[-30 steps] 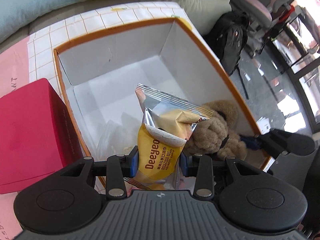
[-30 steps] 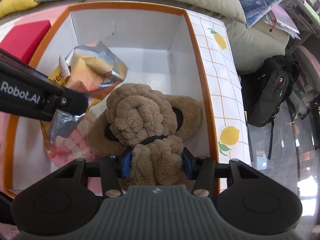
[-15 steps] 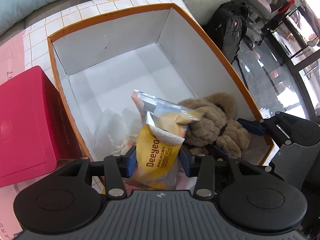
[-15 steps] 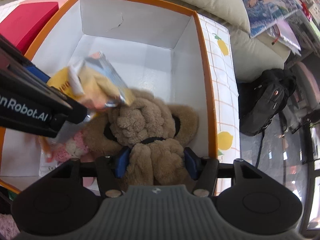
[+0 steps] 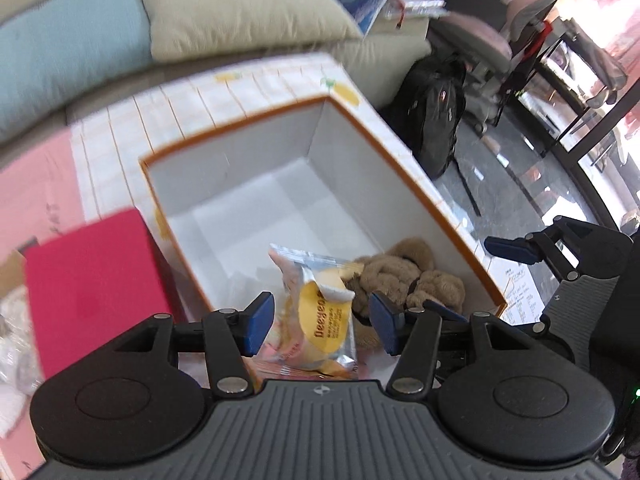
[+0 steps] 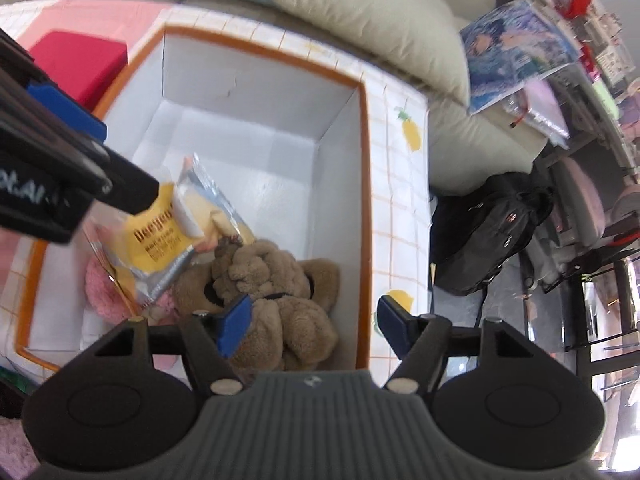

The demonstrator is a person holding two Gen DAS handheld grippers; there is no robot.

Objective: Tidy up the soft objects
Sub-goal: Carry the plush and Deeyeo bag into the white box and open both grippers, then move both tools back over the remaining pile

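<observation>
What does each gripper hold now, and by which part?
Nothing. The left gripper and right gripper are open; the snack packet and plush bear lie in the box.

Orange-rimmed white box (image 6: 362, 168) holds brown plush (image 6: 276, 280), yellow packet (image 6: 160, 240).

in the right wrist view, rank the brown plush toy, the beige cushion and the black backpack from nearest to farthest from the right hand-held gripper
From the right hand-held gripper:
1. Brown plush toy, just beneath its open fingers, in the box.
2. Black backpack, on the floor to the right.
3. Beige cushion, beyond the box's far end.
</observation>
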